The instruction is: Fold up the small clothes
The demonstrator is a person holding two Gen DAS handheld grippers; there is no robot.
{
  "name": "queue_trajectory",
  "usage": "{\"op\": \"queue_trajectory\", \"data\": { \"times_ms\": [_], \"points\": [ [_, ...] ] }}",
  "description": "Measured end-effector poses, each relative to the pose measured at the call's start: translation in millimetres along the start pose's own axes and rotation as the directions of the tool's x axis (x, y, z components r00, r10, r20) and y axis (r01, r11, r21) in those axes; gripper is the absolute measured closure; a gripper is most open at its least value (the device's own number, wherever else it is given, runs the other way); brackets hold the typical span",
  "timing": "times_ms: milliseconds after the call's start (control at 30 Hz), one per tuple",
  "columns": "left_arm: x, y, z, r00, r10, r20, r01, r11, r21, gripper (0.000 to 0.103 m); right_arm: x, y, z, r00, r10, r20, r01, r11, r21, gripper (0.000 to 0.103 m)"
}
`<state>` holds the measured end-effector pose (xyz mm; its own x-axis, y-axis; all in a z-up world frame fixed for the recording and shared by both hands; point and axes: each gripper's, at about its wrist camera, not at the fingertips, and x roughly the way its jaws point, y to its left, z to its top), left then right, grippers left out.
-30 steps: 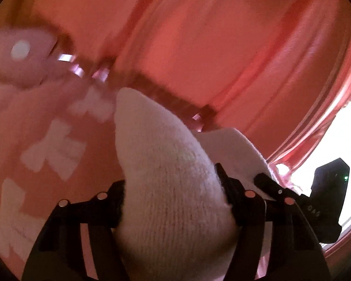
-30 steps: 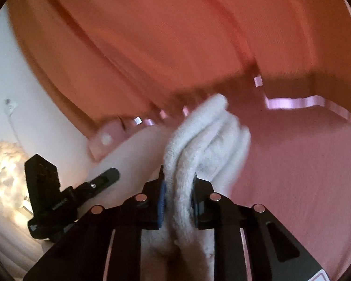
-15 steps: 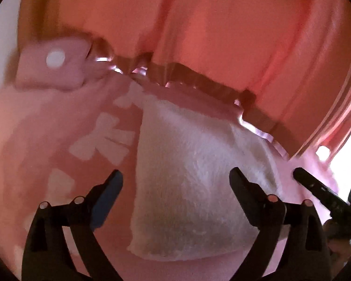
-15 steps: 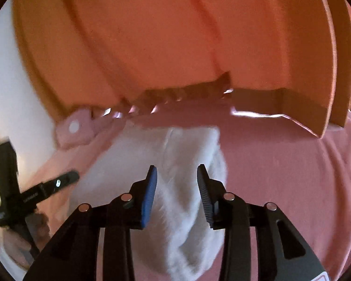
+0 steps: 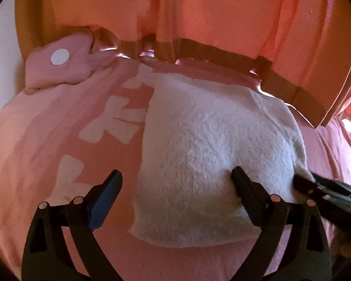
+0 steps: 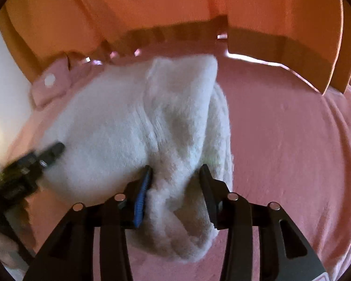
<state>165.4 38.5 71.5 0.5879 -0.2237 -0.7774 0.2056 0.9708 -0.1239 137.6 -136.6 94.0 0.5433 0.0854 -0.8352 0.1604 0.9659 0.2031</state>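
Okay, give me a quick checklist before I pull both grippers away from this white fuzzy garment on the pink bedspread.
1. Left gripper let go: ok, jaws wide, pads off the white garment.
2. Right gripper let go: not ok yet, jaws opening, fabric bunched between them.
3. Garment resting on the pink bedspread: ok.
4. Fold lying flat: not ok, right side humps up.
5. Cloth snagged on a pad: cannot tell.

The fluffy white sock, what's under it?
The white sock lies on a pink bedspread with white shapes printed on it. Whatever is directly beneath the sock is covered, so it can't be seen.
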Motion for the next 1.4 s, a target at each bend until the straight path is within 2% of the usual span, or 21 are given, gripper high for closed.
{"op": "queue_trajectory", "data": {
  "times_ms": [67, 100, 133, 267, 433, 567, 733, 967, 1400],
  "points": [
    [-11, -2, -5, 1.0, 0.008, 0.013, -0.007, 1.0, -0.008, 0.011, -16, 1, -5, 0.999, -0.003, 0.034, 0.002, 1.0, 0.014, 0.052],
    [-16, -3, -8, 1.0, 0.014, 0.018, -0.013, 1.0, -0.012, 0.008, -26, 2, -10, 0.998, -0.018, 0.067, 0.017, 1.0, 0.017, 0.037],
    [-21, -5, -12, 1.0, 0.02, 0.024, -0.02, 1.0, -0.014, 0.008, -33, 1, -16, 0.995, -0.03, 0.094, 0.028, 0.999, 0.019, 0.03],
    [-36, -11, -41, 0.997, 0.061, 0.037, -0.061, 0.998, 0.004, 0.007, -52, 10, -48, 0.987, -0.067, 0.147, 0.065, 0.998, 0.018, 0.019],
    [-41, -10, -78, 0.993, 0.114, -0.015, -0.113, 0.993, 0.023, 0.007, -51, 14, -85, 0.986, -0.119, 0.116, 0.118, 0.993, 0.022, 0.018],
    [-43, -8, -92, 0.99, 0.143, -0.012, -0.142, 0.99, 0.025, 0.007, -51, 15, -100, 0.976, -0.179, 0.123, 0.18, 0.984, 0.002, 0.018],
    [-45, -9, -98, 0.988, 0.152, -0.005, -0.152, 0.988, 0.014, 0.007, -47, 17, -110, 0.973, -0.196, 0.122, 0.197, 0.98, 0.003, 0.017],
    [-43, -15, -104, 0.987, 0.163, 0.006, -0.163, 0.986, 0.045, 0.007, -38, 32, -121, 0.97, -0.213, 0.115, 0.219, 0.975, -0.043, 0.017],
    [-35, -21, -109, 0.978, 0.209, 0.018, -0.21, 0.975, 0.068, 0.007, -33, 33, -123, 0.965, -0.239, 0.104, 0.244, 0.969, -0.037, 0.017]
  ]
}}
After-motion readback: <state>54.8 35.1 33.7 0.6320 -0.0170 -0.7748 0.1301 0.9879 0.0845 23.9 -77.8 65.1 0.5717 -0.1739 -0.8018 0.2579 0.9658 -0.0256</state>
